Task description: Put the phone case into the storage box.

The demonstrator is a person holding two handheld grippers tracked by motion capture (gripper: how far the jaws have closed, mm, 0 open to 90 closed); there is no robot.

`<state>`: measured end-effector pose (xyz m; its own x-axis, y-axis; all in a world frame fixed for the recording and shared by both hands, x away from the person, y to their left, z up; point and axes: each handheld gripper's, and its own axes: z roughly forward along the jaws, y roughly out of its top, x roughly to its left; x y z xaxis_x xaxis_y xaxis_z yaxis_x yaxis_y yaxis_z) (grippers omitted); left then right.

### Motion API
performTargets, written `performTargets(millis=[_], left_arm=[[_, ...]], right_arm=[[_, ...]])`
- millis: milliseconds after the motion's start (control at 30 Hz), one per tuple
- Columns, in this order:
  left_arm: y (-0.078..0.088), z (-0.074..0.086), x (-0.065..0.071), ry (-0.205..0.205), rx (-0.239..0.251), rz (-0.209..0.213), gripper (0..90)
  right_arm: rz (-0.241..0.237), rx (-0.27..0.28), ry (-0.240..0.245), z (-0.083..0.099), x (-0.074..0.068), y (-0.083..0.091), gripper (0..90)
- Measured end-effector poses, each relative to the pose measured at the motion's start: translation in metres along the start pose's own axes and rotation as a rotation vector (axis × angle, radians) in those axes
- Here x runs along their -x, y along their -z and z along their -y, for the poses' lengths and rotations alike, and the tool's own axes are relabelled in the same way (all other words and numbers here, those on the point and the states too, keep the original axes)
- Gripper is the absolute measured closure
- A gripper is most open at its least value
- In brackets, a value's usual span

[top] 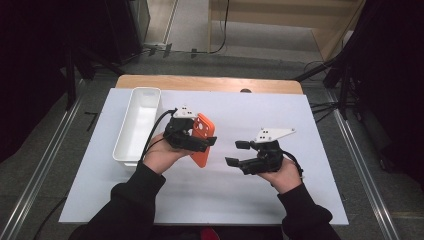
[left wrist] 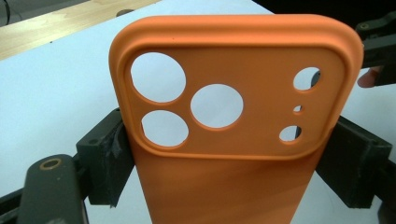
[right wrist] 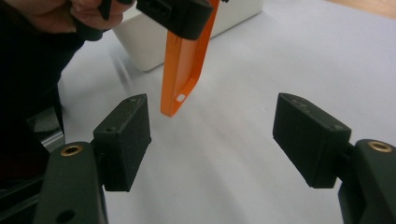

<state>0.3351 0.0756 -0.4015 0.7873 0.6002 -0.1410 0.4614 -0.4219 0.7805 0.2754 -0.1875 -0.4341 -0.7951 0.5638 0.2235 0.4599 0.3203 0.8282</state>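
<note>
1. Case (left wrist: 233, 140), an orange phone case, hangs above the white mat (top: 225, 190), clamped across its width by the left gripper (top: 192, 140); both pads press its side edges just below the camera cut-outs
2. Right gripper (top: 240, 155) stands apart to the right with its jaws spread wide and nothing between them; seen from its own camera, the case's lower corner (right wrist: 180, 100) hangs ahead of the left pad, clear of it
3. Squeeze risk: the case looks like soft, thin-walled rubber, so a tighter pinch from the left gripper could bow it inward and let it pop out of the pads
4. Slip risk: the grip sits on smooth rounded edges, and a jolt or a tilt of the hand could let the case slide down and drop onto the mat
5. Handover risk: if the right gripper closes on the thin lower rim off-centre, it may catch only one wall and twist the case against the left hold
6. Release risk: letting go with the left before the right pads bear firmly would leave the case unheld
7. Tray (top: 137, 125) stands just beside the left hand; a wide swing could knock its rim
</note>
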Motion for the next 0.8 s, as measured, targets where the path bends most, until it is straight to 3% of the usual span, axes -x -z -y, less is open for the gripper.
performTargets(millis=[800], left_arm=[[0.009,-0.001,-0.004,0.005,0.02,0.02,15.8]], right_arm=[[0.01,-0.003,-0.02,0.04,-0.007,0.023,26.4]])
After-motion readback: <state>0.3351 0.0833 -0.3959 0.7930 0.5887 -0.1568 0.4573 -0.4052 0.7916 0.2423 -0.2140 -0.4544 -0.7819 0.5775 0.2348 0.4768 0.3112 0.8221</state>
